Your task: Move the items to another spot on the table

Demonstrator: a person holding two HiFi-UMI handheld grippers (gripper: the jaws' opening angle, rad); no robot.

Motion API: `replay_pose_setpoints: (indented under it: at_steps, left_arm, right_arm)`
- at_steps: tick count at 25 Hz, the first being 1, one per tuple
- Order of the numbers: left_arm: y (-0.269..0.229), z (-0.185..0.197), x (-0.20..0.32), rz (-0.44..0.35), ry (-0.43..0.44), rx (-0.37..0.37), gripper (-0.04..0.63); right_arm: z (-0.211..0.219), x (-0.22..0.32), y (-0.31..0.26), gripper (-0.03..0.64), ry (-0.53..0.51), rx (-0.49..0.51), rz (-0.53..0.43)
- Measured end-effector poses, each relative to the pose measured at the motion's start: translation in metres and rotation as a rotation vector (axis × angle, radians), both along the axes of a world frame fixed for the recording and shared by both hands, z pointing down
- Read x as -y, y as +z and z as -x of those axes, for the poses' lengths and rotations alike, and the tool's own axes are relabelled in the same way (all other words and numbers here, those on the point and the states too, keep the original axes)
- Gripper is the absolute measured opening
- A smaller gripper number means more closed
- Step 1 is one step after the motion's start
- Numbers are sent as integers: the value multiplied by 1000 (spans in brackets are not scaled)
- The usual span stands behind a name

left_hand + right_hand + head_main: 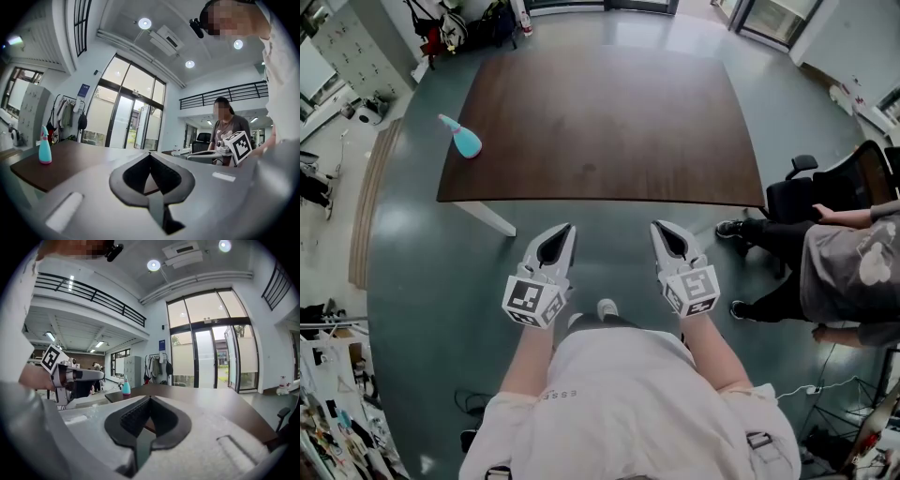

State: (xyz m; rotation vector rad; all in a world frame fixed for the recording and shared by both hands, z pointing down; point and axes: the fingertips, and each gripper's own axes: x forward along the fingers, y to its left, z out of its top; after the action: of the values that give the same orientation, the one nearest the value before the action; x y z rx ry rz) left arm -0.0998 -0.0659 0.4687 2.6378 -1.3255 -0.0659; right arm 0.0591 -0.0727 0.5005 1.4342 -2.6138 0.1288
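Observation:
A teal bottle with a pale cap (467,141) stands on the dark brown table (600,122), close to its left edge. The same bottle (45,146) shows at the left of the left gripper view, and the bottle (126,386) appears small and far off in the right gripper view. My left gripper (562,231) and right gripper (661,228) hover side by side over the floor, short of the table's near edge. Both are shut with nothing between their jaws. In the gripper views the left gripper (150,157) and right gripper (150,399) point toward the table.
A person in a grey shirt (853,272) sits at the right beside a black office chair (825,187). The table's white leg (487,217) stands at the near left corner. Shelves and clutter line the left wall.

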Motion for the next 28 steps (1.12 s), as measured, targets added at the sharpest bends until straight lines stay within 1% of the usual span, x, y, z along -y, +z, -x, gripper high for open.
replay_pose_setpoints:
  at_steps: [2,6,10,18,22,28]
  left_arm:
    - [1,6,-3,8,-8,-5,15]
    - [-4,11,-5,-4,-19,5,15]
    - [-7,9,-7,-8,-16,8,15]
    - [-8,16,-5,-8,-2,18,15]
    - [-13,20,-3,-20,4,20,15]
    - [-9,21,3,-9,6,19,15]
  right_arm:
    - [7,-5,0,-11,-11,1,-2]
    - [13,-8,-3,-11,-28,7,-18]
    - [7,-8,-11,-11,-14,14,-36]
    - [10,-6,-13,-11,1,22,-43]
    - [10,-4,-15,-11,11,24,-47]
    - [9,1,-15,-11,3,-8,-61]
